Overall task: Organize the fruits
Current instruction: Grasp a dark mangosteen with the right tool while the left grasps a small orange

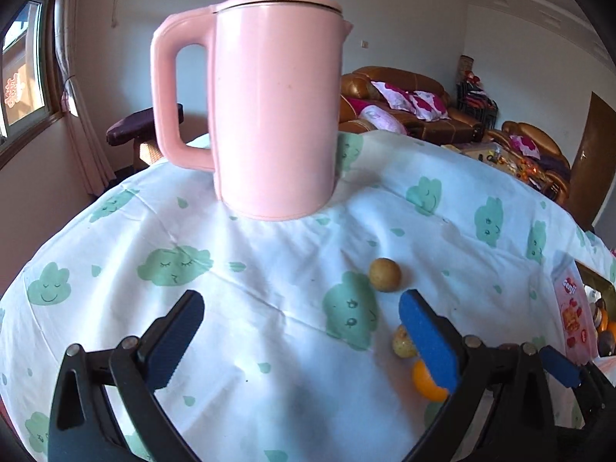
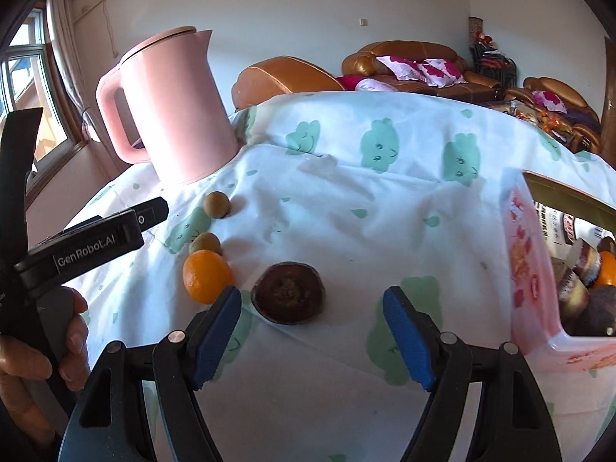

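Lying loose on the cloud-print cloth that covers the bench, four fruits form a small group near its left side in the right wrist view: a dark brown wrinkled fruit, an orange just to its left, a small greenish-yellow fruit touching the orange from behind, and a round tan fruit a little farther back. The right tool hangs over the cloth with its blue-padded jaws spread well apart and nothing between them; the dark fruit sits just beyond the tips, nearer the left pad, and is not touched. At the right edge of that view stands a pink translucent container already holding several fruits, dark ones and an orange one among them. From the left wrist view, the left tool is also wide open and empty over bare cloth; the tan fruit lies just beyond its right pad, while the greenish fruit and the orange are partly hidden behind that pad. A tall pink kettle with its lid on stands farther back on the bench. A hand grips the left tool's handle at the left edge of the right wrist view. Behind the bench are a brown leather sofa with patterned cushions and a window.
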### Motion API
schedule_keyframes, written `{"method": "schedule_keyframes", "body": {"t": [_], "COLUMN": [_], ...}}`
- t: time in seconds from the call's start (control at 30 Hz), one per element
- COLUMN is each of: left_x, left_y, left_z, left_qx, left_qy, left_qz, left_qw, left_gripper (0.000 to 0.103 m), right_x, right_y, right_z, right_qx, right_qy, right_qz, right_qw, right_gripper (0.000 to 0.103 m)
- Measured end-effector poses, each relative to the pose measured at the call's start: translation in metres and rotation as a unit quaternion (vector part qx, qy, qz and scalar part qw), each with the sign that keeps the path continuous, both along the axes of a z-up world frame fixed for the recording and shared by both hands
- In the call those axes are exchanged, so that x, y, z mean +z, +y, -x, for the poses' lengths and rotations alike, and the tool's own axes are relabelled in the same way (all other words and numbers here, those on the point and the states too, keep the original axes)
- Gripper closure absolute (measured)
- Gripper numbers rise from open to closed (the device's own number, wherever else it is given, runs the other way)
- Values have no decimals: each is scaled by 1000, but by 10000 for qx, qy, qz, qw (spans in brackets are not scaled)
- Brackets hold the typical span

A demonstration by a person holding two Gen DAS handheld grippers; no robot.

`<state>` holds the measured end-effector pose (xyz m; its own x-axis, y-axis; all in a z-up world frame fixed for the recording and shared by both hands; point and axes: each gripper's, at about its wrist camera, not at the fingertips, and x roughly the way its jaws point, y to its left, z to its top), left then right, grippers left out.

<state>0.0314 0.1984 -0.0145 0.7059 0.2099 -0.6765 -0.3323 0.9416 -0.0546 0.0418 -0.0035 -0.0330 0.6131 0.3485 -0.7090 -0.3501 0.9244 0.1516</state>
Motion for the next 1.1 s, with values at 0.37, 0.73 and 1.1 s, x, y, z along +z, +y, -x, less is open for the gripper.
{"method": "schedule_keyframes", "body": {"t": [0.37,0.73,1.1], "left_x": [-13,-24,-33], "left_y": [-25,-74,-61], "left_z": [-2,-9,-7], "left_qx": [-777,-1225,-1546], "left_qy": [422,567,417], "left_qz": [851,654,1280], "left_qw": [9924,9887,9788], "left_gripper": [17,21,66], "right_x": [-10,7,8], "right_y": [19,-32,-34], "right_z": [-6,17,20], "right_qx": [7,-556,-587], "right_qy": [219,-130,-174], "right_qz": [603,151,75], "right_qw": [9979,9983,9981], "right_gripper": [56,56,56]}}
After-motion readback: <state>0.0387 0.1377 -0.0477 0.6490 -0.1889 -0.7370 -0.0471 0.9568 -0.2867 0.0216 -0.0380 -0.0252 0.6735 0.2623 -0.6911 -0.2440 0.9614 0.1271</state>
